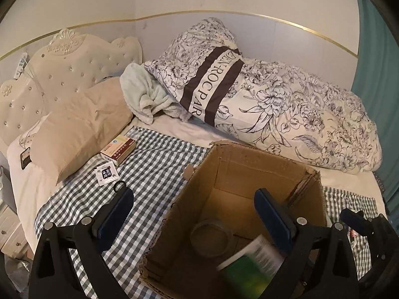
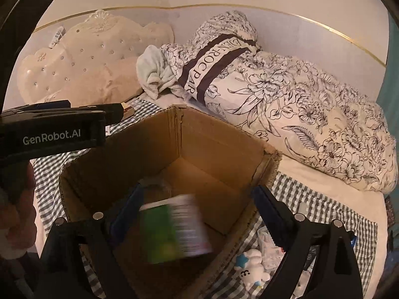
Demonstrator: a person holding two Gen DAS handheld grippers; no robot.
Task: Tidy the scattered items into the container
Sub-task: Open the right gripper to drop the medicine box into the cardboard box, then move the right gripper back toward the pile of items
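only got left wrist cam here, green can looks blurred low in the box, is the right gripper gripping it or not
Observer: Not gripping. In the right wrist view the right gripper has its jaws wide apart, and neither pad presses the green can, which shows blurred inside the cardboard box.
Operator: ok anything left on the right side of the box, i cant see there
Observer: Yes. A white plush toy with a blue star lies on the checked cloth just outside the box's right wall, beside some clear packets.
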